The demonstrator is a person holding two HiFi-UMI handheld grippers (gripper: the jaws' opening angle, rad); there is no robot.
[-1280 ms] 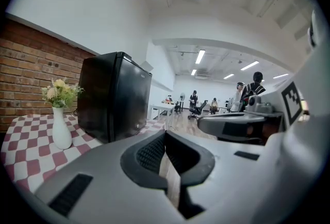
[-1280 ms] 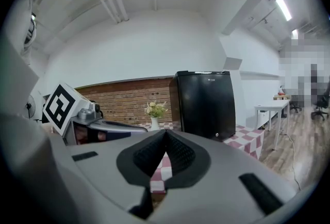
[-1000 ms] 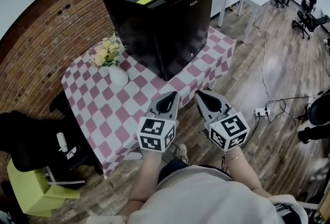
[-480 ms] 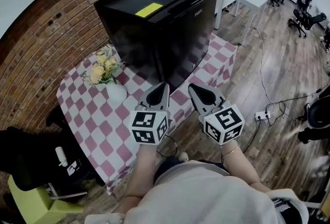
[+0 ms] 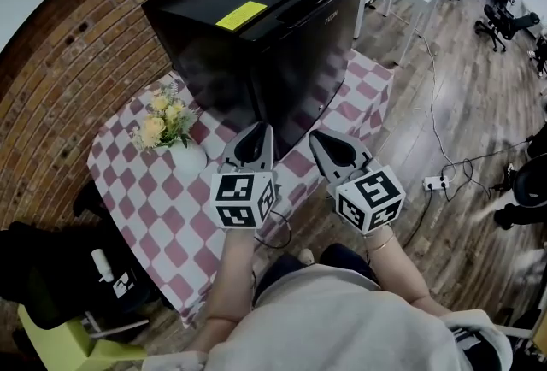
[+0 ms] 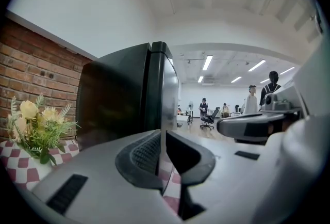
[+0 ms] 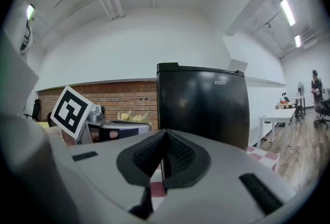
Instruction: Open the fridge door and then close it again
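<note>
Closed on nothing: left claw (image 5: 259, 132), pads pressed together. Likewise shut and empty: right claw (image 5: 320, 138), just beside it on the right. Held level and side by side over the near edge of the checked worktop (image 5: 154, 207), pointing at the black fridge (image 5: 256, 27) close in front. Fridge door (image 5: 316, 53) closed, facing right. On the worktop left of the fridge, a white vase (image 5: 188, 160) with yellow flowers. Behind, on the far left, a brick wall (image 5: 68, 70).
</note>
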